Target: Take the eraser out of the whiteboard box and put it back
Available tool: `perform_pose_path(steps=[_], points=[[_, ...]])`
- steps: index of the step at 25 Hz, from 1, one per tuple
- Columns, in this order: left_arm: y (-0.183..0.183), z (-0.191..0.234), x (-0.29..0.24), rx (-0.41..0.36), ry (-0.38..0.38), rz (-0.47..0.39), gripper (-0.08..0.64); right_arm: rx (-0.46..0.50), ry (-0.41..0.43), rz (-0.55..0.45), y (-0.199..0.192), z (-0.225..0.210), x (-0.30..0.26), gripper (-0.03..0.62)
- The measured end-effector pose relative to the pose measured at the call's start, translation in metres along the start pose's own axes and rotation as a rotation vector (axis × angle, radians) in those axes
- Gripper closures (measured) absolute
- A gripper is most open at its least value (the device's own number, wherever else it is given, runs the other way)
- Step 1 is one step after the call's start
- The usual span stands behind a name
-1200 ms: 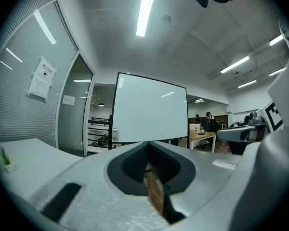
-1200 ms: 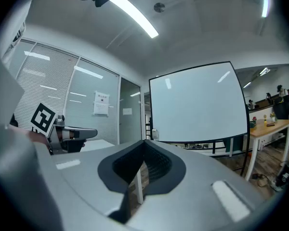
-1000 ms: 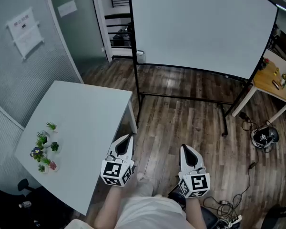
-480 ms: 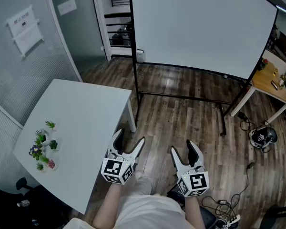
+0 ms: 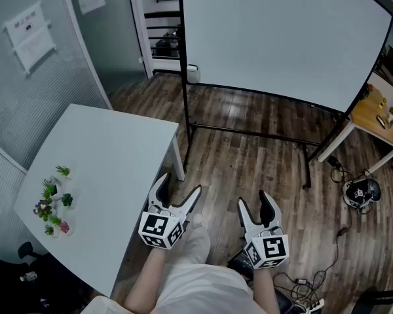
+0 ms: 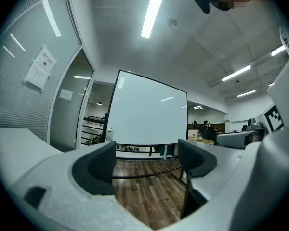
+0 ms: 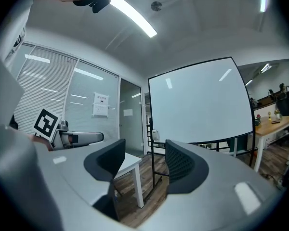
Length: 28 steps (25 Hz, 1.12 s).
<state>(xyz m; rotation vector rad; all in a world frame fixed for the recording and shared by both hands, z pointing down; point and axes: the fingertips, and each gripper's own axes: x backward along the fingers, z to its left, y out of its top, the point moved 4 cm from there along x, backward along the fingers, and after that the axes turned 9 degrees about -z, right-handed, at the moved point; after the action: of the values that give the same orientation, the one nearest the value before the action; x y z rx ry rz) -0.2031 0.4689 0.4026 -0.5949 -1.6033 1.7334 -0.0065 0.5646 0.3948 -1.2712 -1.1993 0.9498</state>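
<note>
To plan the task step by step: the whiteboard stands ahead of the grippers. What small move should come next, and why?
Probably walk closer to the whiteboard: it stands well ahead, and no eraser shows yet. The left gripper has its jaws opening on nothing; the right gripper is open and empty.

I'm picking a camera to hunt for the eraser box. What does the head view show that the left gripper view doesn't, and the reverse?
Only the head view: floor cables and the person's lap. Only the left gripper view: ceiling lights, and the left gripper close up, jaws opening with nothing between them. Both: the whiteboard, wood floor and wall notice.
</note>
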Motion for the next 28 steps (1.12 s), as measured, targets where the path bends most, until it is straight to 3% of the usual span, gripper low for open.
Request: perform_pose_path(steps=[7, 11, 20, 28], points=[[-0.029, 0.057, -0.097, 0.032, 0.034, 0.005, 0.166, -0.027, 0.031, 0.055, -0.039, -0.049, -0.100, 0.336], [-0.039, 0.112, -0.187, 0.049, 0.054, 0.016, 0.167, -0.029, 0.056, 0.083, -0.054, -0.078, -0.198, 0.337], [-0.039, 0.243, -0.388, 0.011, 0.058, 0.056, 0.181, -0.030, 0.064, 0.106, -0.064, -0.145, -0.417, 0.344], [-0.065, 0.316, -0.494, 0.006, 0.052, 0.107, 0.189, -0.049, 0.054, 0.153, -0.091, -0.180, -0.521, 0.348]])
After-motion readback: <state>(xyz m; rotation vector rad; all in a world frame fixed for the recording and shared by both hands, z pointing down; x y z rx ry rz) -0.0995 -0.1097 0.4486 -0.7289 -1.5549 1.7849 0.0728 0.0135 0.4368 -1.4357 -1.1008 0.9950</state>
